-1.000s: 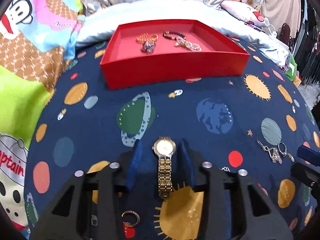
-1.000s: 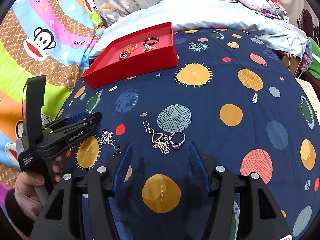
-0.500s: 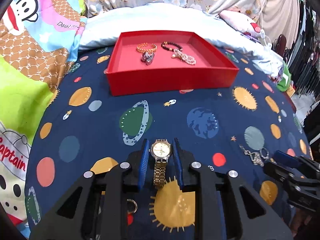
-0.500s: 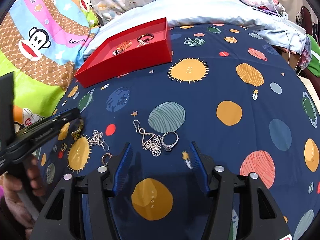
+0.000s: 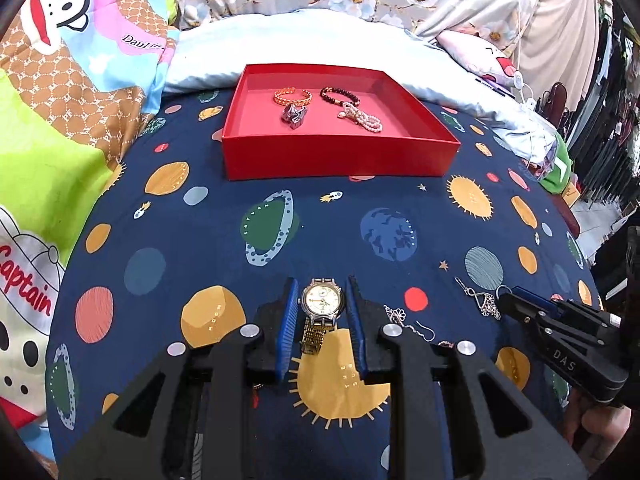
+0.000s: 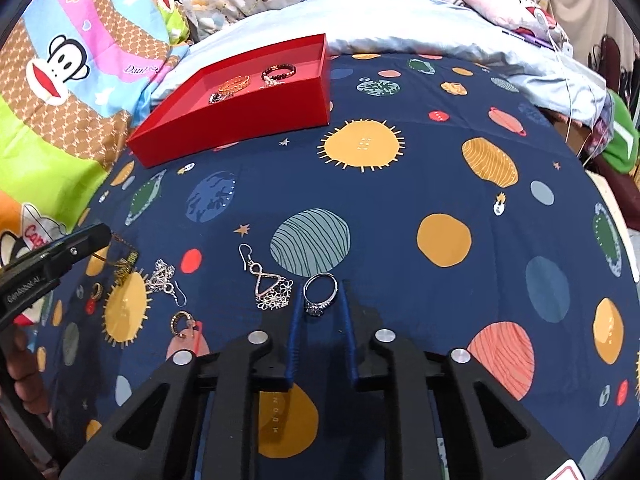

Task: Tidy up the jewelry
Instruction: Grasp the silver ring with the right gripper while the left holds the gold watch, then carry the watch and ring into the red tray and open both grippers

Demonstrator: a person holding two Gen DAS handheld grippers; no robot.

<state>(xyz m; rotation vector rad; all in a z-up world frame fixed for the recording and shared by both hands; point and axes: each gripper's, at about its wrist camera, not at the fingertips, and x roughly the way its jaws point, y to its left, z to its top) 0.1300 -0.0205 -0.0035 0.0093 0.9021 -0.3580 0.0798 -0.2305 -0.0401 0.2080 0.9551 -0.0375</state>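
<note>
The left tongs (image 5: 322,308) are closed narrow on a gold watch (image 5: 321,301), their blue pads pressed against both sides of the watch face while the gold band trails back between them over the navy planet-print bedspread (image 5: 224,248). The right tongs (image 6: 320,300) are drawn narrow around a silver ring (image 6: 319,294) that lies on the bedspread between the tips; whether the pads actually touch it I cannot tell. Just left of that ring lies a silver dangling earring (image 6: 266,280), and further left a 2nd earring (image 6: 165,280) and a small gold ring (image 6: 182,322). At the far side of the bed sits a red tray (image 5: 340,156), holding an orange bracelet (image 5: 292,96), a dark bead bracelet (image 5: 339,96), a pearl strand (image 5: 364,118) and a small silver piece (image 5: 294,114). The tray is well apart from both tongs. Behind it lie a pale blue pillow (image 5: 320,46) and a monkey-print blanket (image 5: 80,52).
</note>
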